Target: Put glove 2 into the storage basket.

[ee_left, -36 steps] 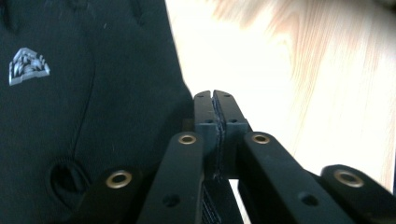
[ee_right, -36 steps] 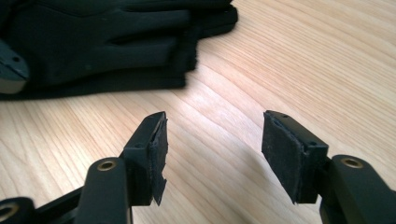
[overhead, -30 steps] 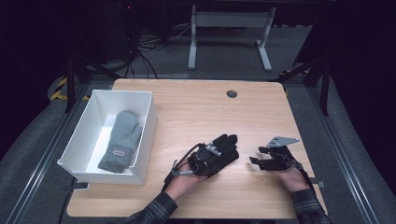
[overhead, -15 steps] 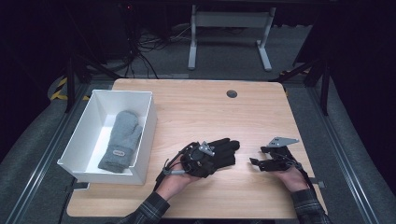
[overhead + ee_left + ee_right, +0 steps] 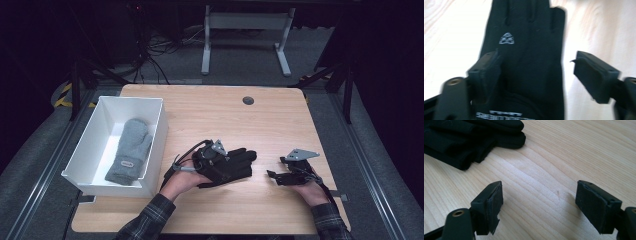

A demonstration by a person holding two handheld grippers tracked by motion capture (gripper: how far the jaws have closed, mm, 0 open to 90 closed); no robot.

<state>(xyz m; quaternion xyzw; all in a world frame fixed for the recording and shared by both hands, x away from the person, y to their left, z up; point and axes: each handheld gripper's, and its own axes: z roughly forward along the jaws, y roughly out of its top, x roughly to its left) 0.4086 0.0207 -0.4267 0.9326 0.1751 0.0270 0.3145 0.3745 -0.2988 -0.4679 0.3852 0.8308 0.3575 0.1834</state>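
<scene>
the left gripper (image 5: 536,72) is hanging over a black glove (image 5: 524,50) that is lying flat on the pale wooden table (image 5: 604,30). its jaws have just been opening and are standing wide, pads clear of the fabric. the glove's white logo (image 5: 506,38) is showing.

Black fabric glove (image 5: 231,165) with small white logo, lying flat on the wooden tabletop, near centre, fingers pointing right, unheld.

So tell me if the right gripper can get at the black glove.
Probably yes: the right gripper stands open, with bare table between it and the black glove.
</scene>
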